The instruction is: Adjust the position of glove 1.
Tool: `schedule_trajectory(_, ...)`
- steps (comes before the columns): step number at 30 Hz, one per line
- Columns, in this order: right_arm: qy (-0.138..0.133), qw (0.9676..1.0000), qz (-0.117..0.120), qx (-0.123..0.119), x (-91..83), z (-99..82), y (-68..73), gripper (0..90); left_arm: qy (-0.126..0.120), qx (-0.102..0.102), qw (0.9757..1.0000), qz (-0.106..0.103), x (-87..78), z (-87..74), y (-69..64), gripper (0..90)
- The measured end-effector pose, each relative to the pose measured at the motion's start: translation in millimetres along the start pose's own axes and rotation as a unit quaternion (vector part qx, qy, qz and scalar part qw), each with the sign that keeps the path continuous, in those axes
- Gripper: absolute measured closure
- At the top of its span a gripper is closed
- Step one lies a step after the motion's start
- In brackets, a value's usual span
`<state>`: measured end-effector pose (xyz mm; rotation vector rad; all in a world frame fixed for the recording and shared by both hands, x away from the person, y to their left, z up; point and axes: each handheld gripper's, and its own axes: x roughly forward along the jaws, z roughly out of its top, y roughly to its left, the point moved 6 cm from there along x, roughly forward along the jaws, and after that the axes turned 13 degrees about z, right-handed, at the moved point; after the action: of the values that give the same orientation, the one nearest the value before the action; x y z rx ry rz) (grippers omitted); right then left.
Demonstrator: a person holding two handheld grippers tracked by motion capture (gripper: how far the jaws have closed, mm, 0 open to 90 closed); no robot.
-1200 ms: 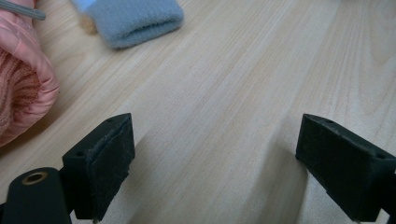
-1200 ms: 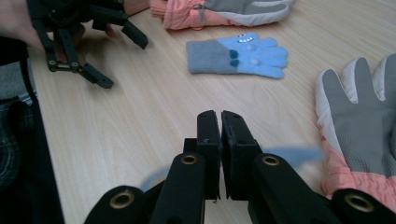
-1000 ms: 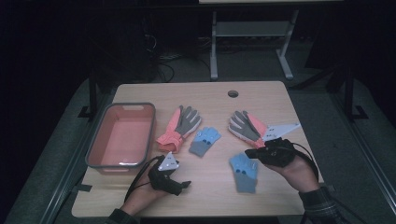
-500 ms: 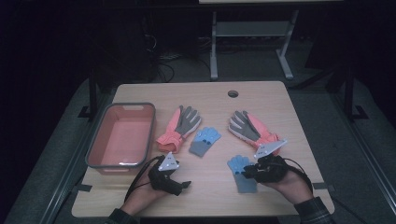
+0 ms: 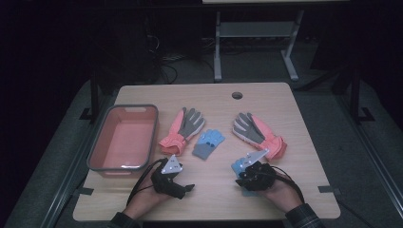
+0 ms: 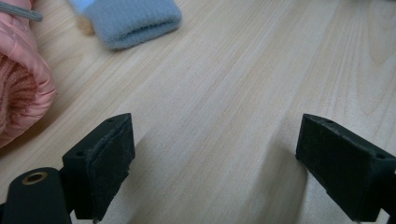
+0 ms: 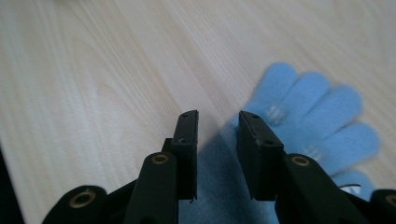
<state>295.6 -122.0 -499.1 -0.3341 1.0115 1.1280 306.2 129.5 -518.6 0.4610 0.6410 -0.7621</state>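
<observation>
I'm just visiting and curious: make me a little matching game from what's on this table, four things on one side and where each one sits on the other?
Things:
1. pink tray
2. left tool
3. right tool
4. round hole

Places:
A. over a light blue glove at the near right
B. far edge of the table
C. left side of the table
D. over bare wood, jaws wide apart, near a pink glove cuff

Pairs: 1-C, 2-D, 3-A, 4-B

A pink rectangular plastic tub with a grey rim (image 5: 124, 137) is set at the left of the pale wooden table (image 5: 214, 102); a grey metal stand (image 5: 254, 42) is seen beyond.
</observation>
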Motion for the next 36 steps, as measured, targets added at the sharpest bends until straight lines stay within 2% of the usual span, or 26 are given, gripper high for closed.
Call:
schedule_trajectory(5, -0.010, 0.9999, -0.011, 0.008, 2.3, -3.8, -3.4, 85.6, 0.002, 0.003, 1.0000, 0.000, -0.2, -0.3, 0.3, 11.0)
schedule_trajectory(9, -0.018, 0.9998, 0.001, -0.001, 1.0, -1.8, -2.3, 88.5, 0.001, 0.001, 1.0000, 0.000, -0.1, 0.0, 0.0, 11.0)
schedule_trajectory(11, -0.052, 0.9984, 0.013, -0.015, -7.4, 7.6, 2.7, 88.4, 0.001, 0.001, 1.0000, 0.000, 0.0, 0.1, 0.1, 11.0)
schedule_trajectory(12, -0.076, 0.9967, 0.023, -0.016, -13.5, 14.9, 7.1, 88.3, 0.000, 0.001, 1.0000, 0.000, 0.1, 0.2, 0.0, 11.0)
schedule_trajectory(13, -0.095, 0.9946, 0.031, -0.027, -19.6, 22.4, 10.1, 88.2, 0.001, 0.000, 1.0000, 0.000, 0.1, 0.3, -0.1, 11.0)
schedule_trajectory(15, -0.126, 0.9908, 0.035, -0.032, -32.0, 33.3, 15.5, 87.9, 0.002, 0.001, 1.0000, -0.001, -0.1, 0.2, 0.0, 11.0)
schedule_trajectory(17, -0.151, 0.9878, 0.031, -0.023, -40.8, 31.3, 7.2, 86.0, -0.001, 0.000, 1.0000, 0.000, 0.3, 0.2, -0.2, 11.0)
schedule_trajectory(18, -0.151, 0.9878, 0.031, -0.023, -40.8, 31.3, 7.2, 86.0, -0.001, 0.000, 1.0000, 0.000, 0.3, 0.2, -0.2, 11.0)
schedule_trajectory(19, -0.152, 0.9880, 0.024, 0.017, -45.1, 16.8, -11.6, 86.3, -0.001, 0.000, 1.0000, 0.000, 0.4, 0.2, -0.3, 11.0)
schedule_trajectory(21, -0.157, 0.9870, 0.010, 0.035, -48.9, 8.7, -22.3, 87.3, -0.001, 0.000, 1.0000, 0.000, 0.4, 0.2, -0.2, 11.0)
schedule_trajectory(22, -0.159, 0.9862, 0.011, 0.045, -51.4, 6.0, -27.1, 87.8, -0.001, 0.000, 1.0000, 0.000, 0.4, 0.2, -0.2, 11.0)
schedule_trajectory(23, -0.167, 0.9847, 0.009, 0.048, -54.9, 4.7, -31.6, 87.9, -0.001, 0.001, 1.0000, 0.000, 0.4, 0.2, -0.1, 11.0)
schedule_trajectory(25, -0.168, 0.9843, -0.002, 0.053, -60.2, 1.4, -39.7, 88.3, 0.001, 0.003, 1.0000, 0.000, 0.2, 0.0, 0.2, 11.0)
schedule_trajectory(26, -0.176, 0.9828, -0.001, 0.057, -62.6, -0.1, -42.6, 88.3, 0.000, 0.003, 1.0000, 0.000, 0.2, 0.0, 0.1, 11.0)
schedule_trajectory(28, -0.197, 0.9783, 0.018, 0.063, -67.5, -0.8, -43.6, 88.3, -0.001, 0.001, 1.0000, 0.000, 0.4, 0.2, -0.1, 11.0)
schedule_trajectory(29, -0.204, 0.9773, 0.020, 0.056, -69.4, 0.6, -42.2, 88.2, -0.001, 0.001, 1.0000, 0.000, 0.4, 0.2, -0.2, 11.0)
schedule_trajectory(31, -0.227, 0.9719, 0.045, 0.046, -72.3, 8.7, -33.3, 88.1, -0.001, 0.000, 1.0000, 0.000, 0.4, 0.2, -0.2, 11.0)
schedule_trajectory(33, -0.241, 0.9683, 0.064, 0.019, -71.6, 19.8, -22.0, 87.2, -0.001, 0.002, 1.0000, 0.001, 0.4, 0.3, 0.1, 11.0)
schedule_trajectory(34, -0.249, 0.9650, 0.082, 0.002, -70.5, 24.6, -15.5, 86.9, -0.001, 0.003, 1.0000, 0.001, 0.3, 0.3, 0.2, 11.0)
schedule_trajectory(35, -0.247, 0.9658, 0.078, -0.005, -68.6, 25.3, -13.8, 86.4, -0.001, 0.002, 1.0000, 0.001, 0.4, 0.3, 0.1, 11.0)
schedule_trajectory(36, -0.231, 0.9716, 0.051, -0.008, -64.9, 21.8, -19.4, 85.5, -0.001, 0.000, 1.0000, 0.000, 0.4, 0.3, -0.3, 11.0)
